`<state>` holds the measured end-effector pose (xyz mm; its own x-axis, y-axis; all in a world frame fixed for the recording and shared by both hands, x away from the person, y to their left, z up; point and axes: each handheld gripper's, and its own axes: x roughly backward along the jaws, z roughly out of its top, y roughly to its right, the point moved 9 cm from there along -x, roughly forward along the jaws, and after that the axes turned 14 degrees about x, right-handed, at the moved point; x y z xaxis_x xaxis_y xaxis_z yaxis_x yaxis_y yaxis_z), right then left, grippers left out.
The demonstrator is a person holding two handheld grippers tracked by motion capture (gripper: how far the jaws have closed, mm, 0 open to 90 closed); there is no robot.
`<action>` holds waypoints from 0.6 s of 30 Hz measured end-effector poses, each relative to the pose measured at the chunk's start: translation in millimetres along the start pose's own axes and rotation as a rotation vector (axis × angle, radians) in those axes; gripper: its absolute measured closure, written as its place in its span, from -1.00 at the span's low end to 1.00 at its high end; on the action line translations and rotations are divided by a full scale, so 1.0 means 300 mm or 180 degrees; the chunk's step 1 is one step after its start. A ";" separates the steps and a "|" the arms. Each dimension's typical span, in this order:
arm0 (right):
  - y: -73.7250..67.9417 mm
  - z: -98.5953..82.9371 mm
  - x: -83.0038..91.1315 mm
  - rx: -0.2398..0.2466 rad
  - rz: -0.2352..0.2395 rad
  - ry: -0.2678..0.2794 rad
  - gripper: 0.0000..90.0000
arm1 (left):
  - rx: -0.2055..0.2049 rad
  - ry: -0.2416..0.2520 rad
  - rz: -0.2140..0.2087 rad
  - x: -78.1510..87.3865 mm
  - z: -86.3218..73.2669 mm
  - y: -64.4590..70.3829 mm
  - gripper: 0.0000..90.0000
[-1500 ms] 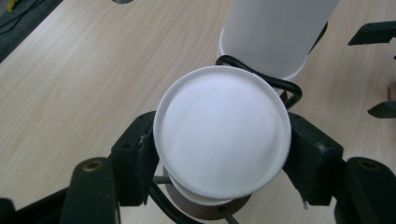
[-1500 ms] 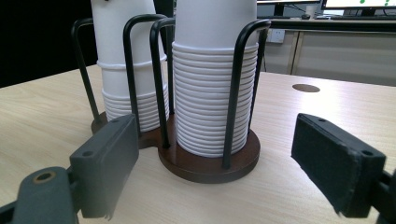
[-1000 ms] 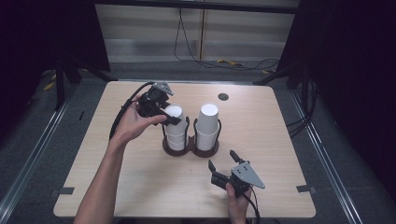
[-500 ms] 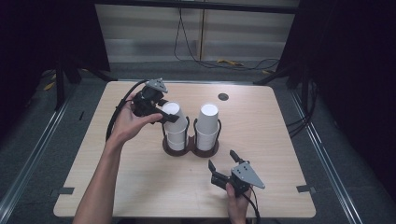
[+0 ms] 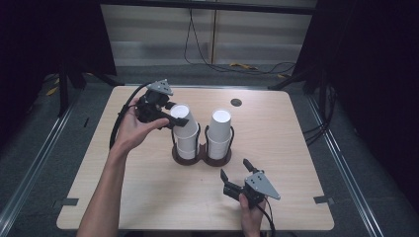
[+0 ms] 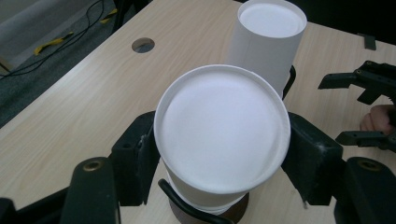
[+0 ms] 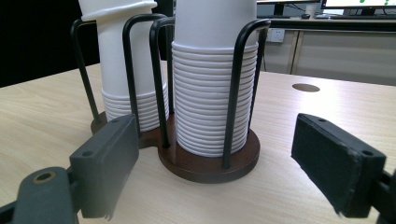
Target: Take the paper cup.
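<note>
Top paper cup (image 6: 223, 128): white, smooth, round, inverted, long axis tilted slightly off upright, on the left stack in the dark wire holder (image 5: 201, 153), table centre. Left gripper (image 5: 179, 121) clamps its sides. Right gripper (image 5: 236, 176), jaws wide apart, holds nothing, near side.

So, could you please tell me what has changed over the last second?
The left tool now has its jaws on either side of the top cup of the left stack, which has tipped and lifted slightly from the cups below. The right tool, the right stack and the holder have stayed put.
</note>
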<state>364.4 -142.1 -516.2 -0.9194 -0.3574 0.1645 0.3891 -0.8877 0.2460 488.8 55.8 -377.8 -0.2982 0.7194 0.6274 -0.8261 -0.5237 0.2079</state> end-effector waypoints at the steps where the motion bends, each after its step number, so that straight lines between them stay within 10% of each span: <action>1: 0.001 0.000 0.000 0.0007 -0.0003 0.0002 -0.68 | 0.0020 0.0023 0.0000 0.004 0.001 0.000 -0.25; 18: 0.001 0.000 -0.001 0.0011 -0.0012 0.0004 -0.68 | -0.0039 0.0354 -0.0065 0.062 0.006 0.019 -0.25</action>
<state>364.7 -142.3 -516.0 -0.9209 -0.3545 0.1624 0.3859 -0.8880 0.2499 479.4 65.4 -363.6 -0.3318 0.7764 0.5358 -0.8382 -0.5032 0.2101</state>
